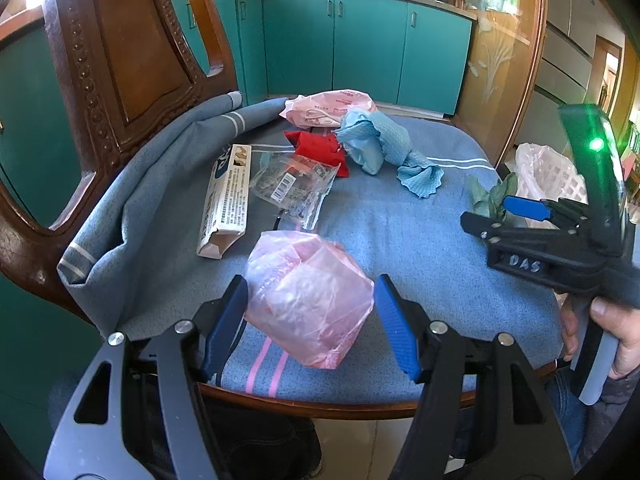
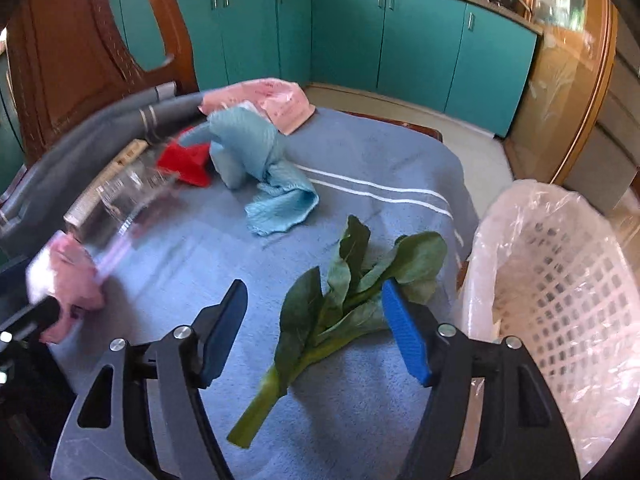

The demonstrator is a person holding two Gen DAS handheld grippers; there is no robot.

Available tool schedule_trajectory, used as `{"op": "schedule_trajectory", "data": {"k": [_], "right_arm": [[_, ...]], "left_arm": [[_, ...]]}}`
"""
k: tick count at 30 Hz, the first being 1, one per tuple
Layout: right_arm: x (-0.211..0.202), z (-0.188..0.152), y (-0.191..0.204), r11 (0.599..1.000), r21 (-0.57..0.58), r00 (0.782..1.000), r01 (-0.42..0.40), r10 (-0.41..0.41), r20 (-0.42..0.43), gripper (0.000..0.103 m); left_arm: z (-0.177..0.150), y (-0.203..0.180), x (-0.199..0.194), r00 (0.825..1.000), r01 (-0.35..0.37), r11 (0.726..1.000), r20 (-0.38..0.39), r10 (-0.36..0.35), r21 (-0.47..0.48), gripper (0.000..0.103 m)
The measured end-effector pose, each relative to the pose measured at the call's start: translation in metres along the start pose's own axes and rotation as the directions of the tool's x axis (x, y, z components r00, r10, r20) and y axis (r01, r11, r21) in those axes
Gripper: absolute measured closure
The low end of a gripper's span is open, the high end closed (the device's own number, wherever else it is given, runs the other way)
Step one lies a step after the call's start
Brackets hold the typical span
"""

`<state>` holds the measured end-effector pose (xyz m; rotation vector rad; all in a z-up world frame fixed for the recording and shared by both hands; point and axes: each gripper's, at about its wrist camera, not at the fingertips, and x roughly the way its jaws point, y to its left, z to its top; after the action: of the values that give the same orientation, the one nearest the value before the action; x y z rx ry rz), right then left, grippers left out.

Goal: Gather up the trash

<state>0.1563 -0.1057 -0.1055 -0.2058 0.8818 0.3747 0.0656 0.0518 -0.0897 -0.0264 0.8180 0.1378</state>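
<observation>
A crumpled pink plastic bag (image 1: 308, 296) lies on the blue towel between the open fingers of my left gripper (image 1: 310, 320); it also shows in the right wrist view (image 2: 70, 284). A green leafy vegetable stalk (image 2: 332, 312) lies between the open fingers of my right gripper (image 2: 316, 324), whose right pad is by its leaves. The right gripper also shows in the left wrist view (image 1: 516, 216). A white mesh bin lined with clear plastic (image 2: 560, 292) stands at the right of the chair seat.
On the towel lie a white carton (image 1: 228, 204), a clear wrapper (image 1: 294, 186), a red packet (image 1: 320, 148), a light blue cloth (image 1: 380, 148) and a pink bag (image 1: 328, 108). The carved chair back (image 1: 120, 72) rises at left. Teal cabinets (image 1: 360, 48) stand behind.
</observation>
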Motion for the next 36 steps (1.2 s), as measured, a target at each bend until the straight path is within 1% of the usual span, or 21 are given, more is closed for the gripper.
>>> {"op": "schedule_trajectory", "data": {"k": [2,4,5,6,7,8,9,11,13,14,16,18,19,20,21,23,26,31,33,35,36], "right_arm": [[0.001,-0.002,0.006,0.999,-0.034,1.000,0.011,-0.011,0.003,0.034],[0.000,-0.002,0.010,0.999,-0.048,1.000,-0.010,0.011,0.015,0.035],[-0.001,-0.002,0.011,0.998,-0.051,1.000,-0.024,0.025,0.014,0.043],[0.000,-0.002,0.013,0.998,-0.054,0.999,-0.039,0.039,0.008,0.055],[0.001,-0.003,0.014,0.997,-0.058,0.998,-0.058,0.057,-0.004,0.062],[0.002,-0.003,0.016,0.996,-0.063,0.998,-0.064,0.063,-0.009,0.071],[0.003,-0.004,0.018,0.995,-0.072,0.997,-0.071,0.070,-0.015,0.082],[0.003,-0.004,0.022,0.991,-0.068,0.993,-0.114,0.113,-0.023,0.093],[-0.001,-0.003,0.024,0.979,-0.055,0.981,-0.196,0.196,-0.015,0.095],[-0.006,-0.003,0.026,0.959,-0.055,0.961,-0.277,0.277,-0.002,0.095],[-0.014,-0.002,0.031,0.934,-0.061,0.936,-0.351,0.353,0.013,0.095],[-0.015,0.000,0.033,0.930,-0.059,0.931,-0.363,0.364,0.012,0.094],[-0.014,0.001,0.031,0.934,-0.051,0.935,-0.354,0.354,0.008,0.092],[-0.012,0.001,0.029,0.938,-0.042,0.938,-0.345,0.346,0.003,0.080],[-0.011,0.002,0.027,0.942,-0.031,0.942,-0.335,0.335,0.000,0.061],[-0.011,0.002,0.025,0.949,-0.017,0.949,-0.316,0.316,-0.005,0.046],[-0.008,0.001,0.024,0.961,-0.021,0.961,-0.277,0.276,-0.024,0.046],[-0.005,-0.002,0.020,0.961,-0.007,0.961,-0.277,0.276,-0.028,0.046],[-0.009,-0.001,0.016,0.959,0.005,0.959,-0.284,0.284,-0.006,0.046],[-0.017,0.001,0.009,0.952,0.023,0.952,-0.305,0.304,0.035,0.046],[-0.019,0.002,0.006,0.952,0.032,0.952,-0.304,0.302,0.044,0.046]], "left_arm": [[0.000,-0.001,0.000,1.000,-0.001,1.000,0.000,0.001,0.003,0.036],[0.000,-0.001,0.000,1.000,0.000,1.000,-0.001,0.000,0.001,0.036],[0.000,0.000,0.000,1.000,0.002,1.000,-0.002,-0.002,-0.001,0.036],[0.000,0.000,0.000,1.000,0.003,1.000,-0.003,-0.003,-0.004,0.036],[0.000,0.001,0.000,1.000,0.004,1.000,-0.004,-0.004,-0.005,0.036],[0.000,0.001,0.000,1.000,0.004,1.000,-0.005,-0.004,-0.005,0.036],[0.000,0.000,0.000,1.000,0.004,1.000,-0.005,-0.004,-0.004,0.036],[0.000,-0.001,0.000,1.000,0.002,1.000,-0.005,-0.002,-0.001,0.036],[-0.001,-0.001,0.000,1.000,0.001,1.000,-0.005,-0.001,0.003,0.036],[-0.001,-0.002,0.001,1.000,0.000,1.000,-0.005,0.000,0.003,0.036],[0.000,-0.002,0.001,1.000,0.001,1.000,-0.005,-0.001,0.001,0.036],[0.000,-0.001,0.001,1.000,0.003,1.000,-0.006,-0.003,0.000,0.036],[-0.001,-0.001,0.001,1.000,0.003,1.000,-0.007,-0.003,0.000,0.036],[-0.001,-0.001,0.001,1.000,0.003,1.000,-0.007,-0.003,0.000,0.036],[-0.001,-0.001,0.001,1.000,0.003,1.000,-0.007,-0.003,-0.001,0.036],[-0.001,-0.001,0.001,1.000,0.002,1.000,-0.007,-0.002,0.000,0.036],[-0.001,-0.001,0.001,1.000,0.002,1.000,-0.007,-0.002,-0.001,0.035],[-0.001,0.000,0.002,1.000,0.001,1.000,-0.008,-0.001,-0.002,0.034],[-0.002,0.001,0.002,1.000,0.003,1.000,-0.011,-0.003,-0.007,0.033],[-0.002,0.002,0.002,1.000,0.008,1.000,-0.012,-0.008,-0.013,0.033],[-0.002,0.003,0.002,1.000,0.010,1.000,-0.012,-0.010,-0.014,0.034]]}}
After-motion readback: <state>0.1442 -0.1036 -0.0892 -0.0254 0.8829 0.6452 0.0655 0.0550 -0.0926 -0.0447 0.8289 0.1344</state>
